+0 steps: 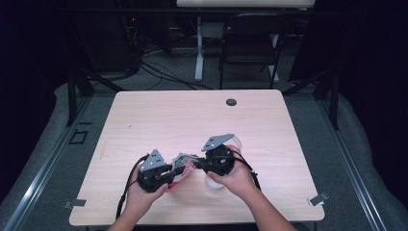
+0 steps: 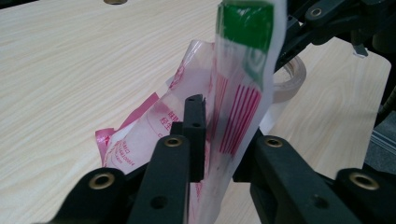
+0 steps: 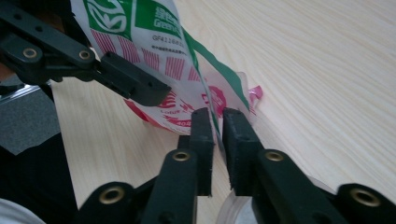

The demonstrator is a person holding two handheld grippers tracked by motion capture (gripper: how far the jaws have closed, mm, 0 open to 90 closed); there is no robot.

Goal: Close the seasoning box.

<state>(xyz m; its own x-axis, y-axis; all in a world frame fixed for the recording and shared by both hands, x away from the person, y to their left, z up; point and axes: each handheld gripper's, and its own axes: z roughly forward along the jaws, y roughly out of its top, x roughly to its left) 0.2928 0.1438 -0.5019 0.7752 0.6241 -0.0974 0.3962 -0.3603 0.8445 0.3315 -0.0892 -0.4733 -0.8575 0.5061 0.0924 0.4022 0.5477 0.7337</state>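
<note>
High view, pale wooden table [image 1: 159, 115], thin red, white and green plastic bag [image 1: 183, 163] at 6 o'clock, left gripper [image 1: 172, 173] and right gripper [image 1: 198, 165] both pinching it, jaws narrow, clear tape roll [image 2: 290, 79] beside.

I count one plastic bag [image 1: 183, 162] printed in red and green, and one clear tape roll [image 2: 288, 77] lying on my one desk [image 1: 192, 115]. I hold two tools, a left tool [image 1: 177, 172] and a right tool [image 1: 194, 164]. One dark round grommet [image 1: 231, 102] sits in the desktop. Behind the desk stands one black folding chair [image 1: 250, 45].
</note>
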